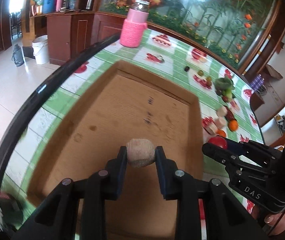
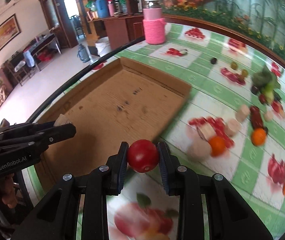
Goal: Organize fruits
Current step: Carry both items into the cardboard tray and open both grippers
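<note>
The left gripper [image 1: 140, 153] has its fingers [image 1: 122, 158] clenched on a pale, brownish round fruit [image 1: 140, 155], held above the near part of a shallow cardboard tray [image 1: 106, 108] that lies on the tabletop [image 1: 174, 50]. The right gripper [image 2: 143, 156] grasps a red tomato [image 2: 143, 155] between its fingers [image 2: 163, 158], just off the tray's near right corner, over the green-and-white fruit-print cloth. The tray floor shows only a few dark marks and stains. To the right of the tray, loose produce is scattered on the cloth: two oranges [image 2: 218, 145] close together, pale cut chunks [image 2: 233, 127], a dark red piece [image 2: 256, 116], and farther back a heap of green vegetables [image 2: 264, 80] with small round fruits [image 2: 234, 65] near it. A bottle in a pink knitted sleeve [image 2: 154, 29] stands upright at the far edge of the tabletop.
</note>
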